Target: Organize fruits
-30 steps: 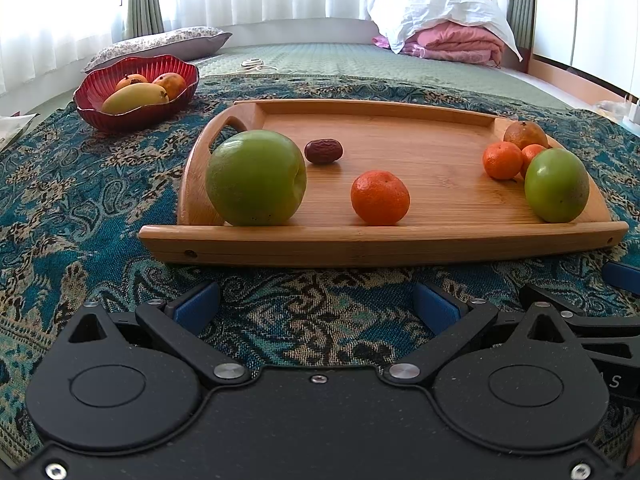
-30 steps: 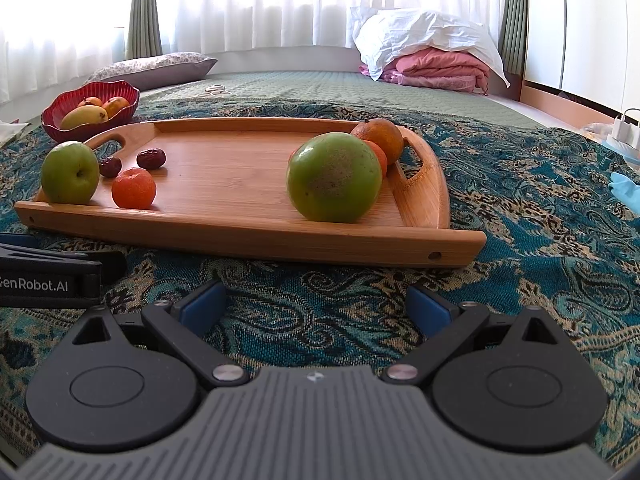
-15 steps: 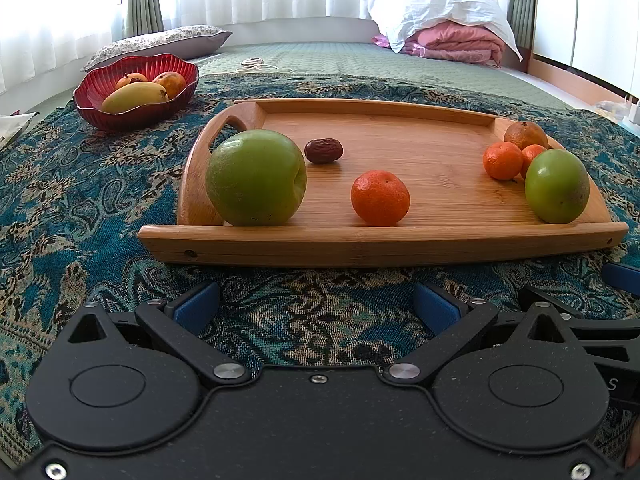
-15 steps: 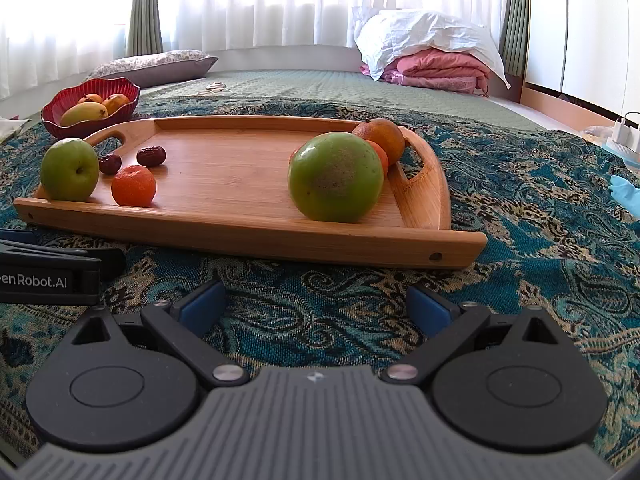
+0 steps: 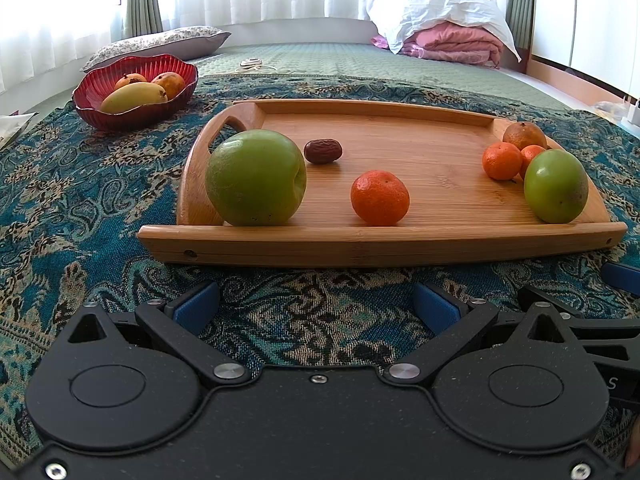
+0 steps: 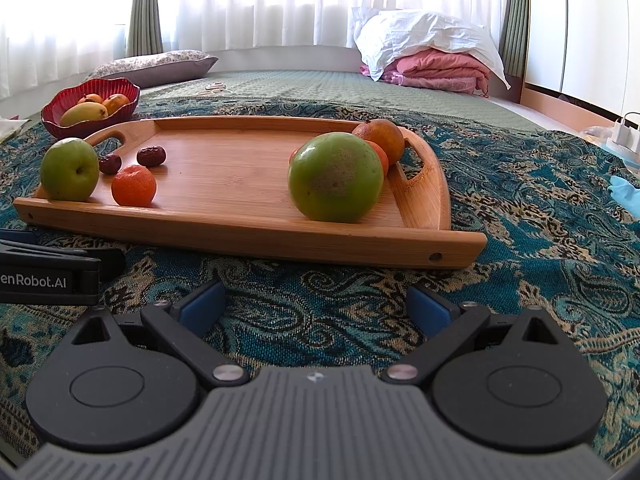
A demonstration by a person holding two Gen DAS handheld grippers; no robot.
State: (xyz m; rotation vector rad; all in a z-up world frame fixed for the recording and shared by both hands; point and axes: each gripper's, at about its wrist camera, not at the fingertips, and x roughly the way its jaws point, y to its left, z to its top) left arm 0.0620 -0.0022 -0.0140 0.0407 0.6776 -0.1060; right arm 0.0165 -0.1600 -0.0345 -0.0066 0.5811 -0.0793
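Observation:
A wooden tray (image 5: pixel 400 128) (image 6: pixel 240 172) lies on the patterned cloth. On its left end sit a green apple (image 5: pixel 255 177) (image 6: pixel 69 169), a red date (image 5: pixel 322 151) (image 6: pixel 151 156), a second date (image 6: pixel 109 163) and a tangerine (image 5: pixel 379 197) (image 6: pixel 133 185). On the right end are another green apple (image 5: pixel 555 185) (image 6: pixel 335 176) and several orange fruits (image 5: pixel 501 160) (image 6: pixel 379 136). My left gripper (image 5: pixel 316 308) and right gripper (image 6: pixel 316 306) both rest open and empty, low over the cloth in front of the tray.
A red bowl (image 5: pixel 136 92) (image 6: pixel 90 107) holding a mango and other fruit stands behind the tray at the left. A pillow (image 5: pixel 160 42) and folded bedding (image 5: pixel 444 28) lie further back. The left gripper's body (image 6: pixel 48 274) shows at the right view's left edge.
The right wrist view has shifted very slightly; both grippers stay open and the fruit has not moved.

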